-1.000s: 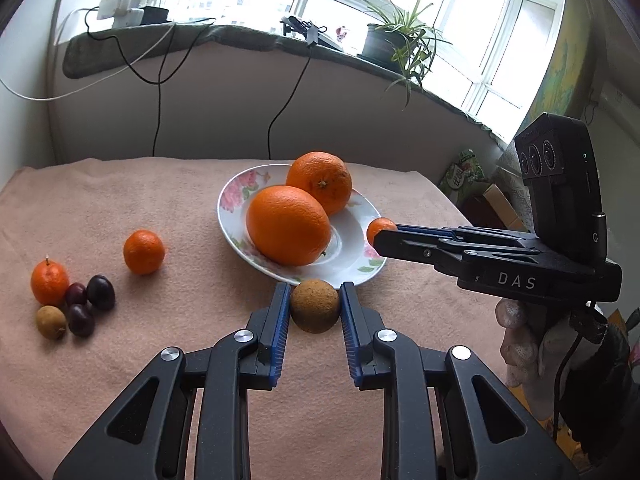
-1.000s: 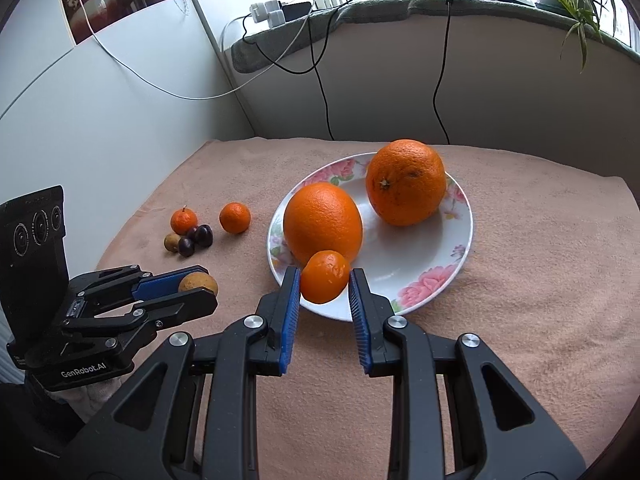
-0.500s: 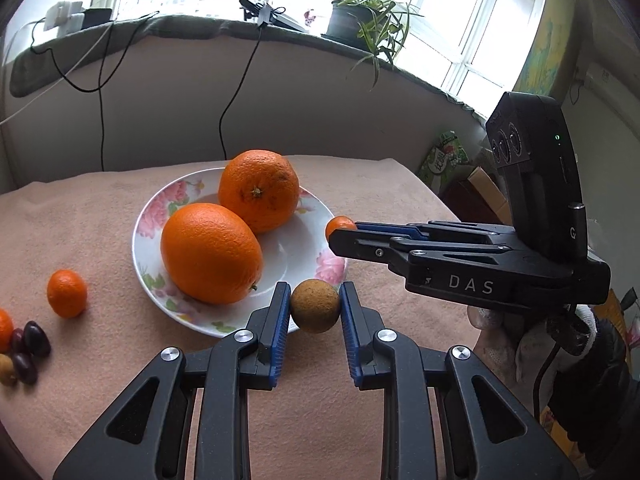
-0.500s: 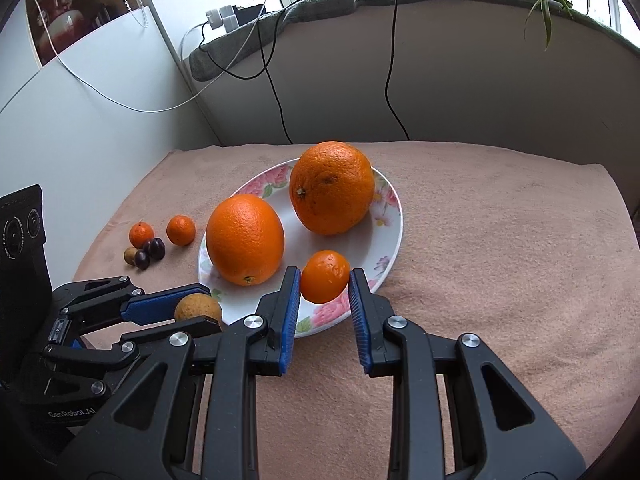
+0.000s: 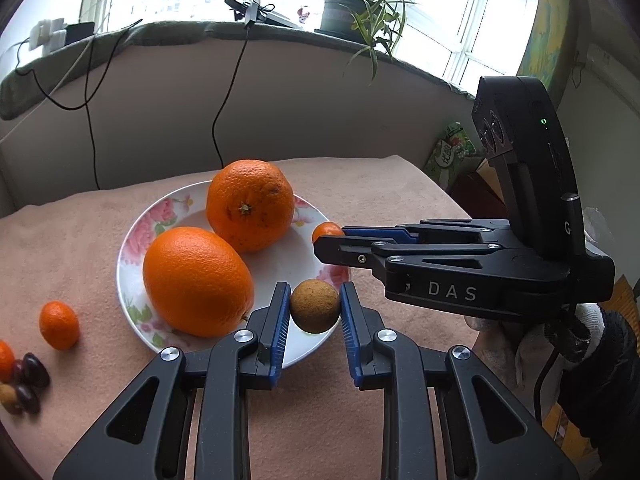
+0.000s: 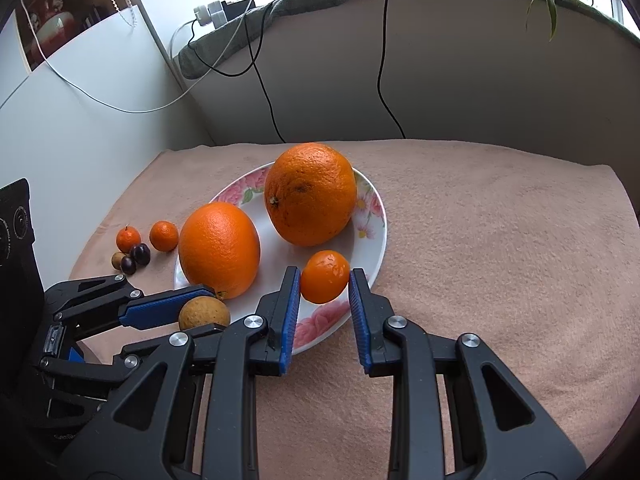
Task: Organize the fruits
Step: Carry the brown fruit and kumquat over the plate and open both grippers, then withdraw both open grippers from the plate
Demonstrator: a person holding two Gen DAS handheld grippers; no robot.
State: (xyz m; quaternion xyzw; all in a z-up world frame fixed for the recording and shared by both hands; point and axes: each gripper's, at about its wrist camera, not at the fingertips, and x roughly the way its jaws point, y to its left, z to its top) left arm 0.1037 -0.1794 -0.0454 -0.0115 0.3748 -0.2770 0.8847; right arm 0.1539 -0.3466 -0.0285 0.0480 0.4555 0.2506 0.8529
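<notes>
The left tool (image 5: 315, 312) pinches a brown longan (image 5: 315, 311) over the floral plate's (image 5: 132, 240) 5 o'clock rim. The right tool (image 6: 324, 278) clamps a small mandarin (image 6: 325, 276) above the plate's 4 o'clock edge, beside two large oranges (image 6: 310, 194).

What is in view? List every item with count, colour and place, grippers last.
Large oranges: 2, orange, on the plate.
Plate: 1, white with pink flowers, on the cloth.
Small tangerines: 3, orange; one in the right gripper, two on the cloth left of the plate.
Brown round fruits: 2; one in the left gripper, one in the pile.
Dark plums: 2 or 3, purple, in the pile.
Cloth: 1, pink, covering the table.
Potted plant: 1, green, windowsill.
Left gripper: black, blue pads, over the plate's near edge.
Right gripper: same, over the plate's right side.
</notes>
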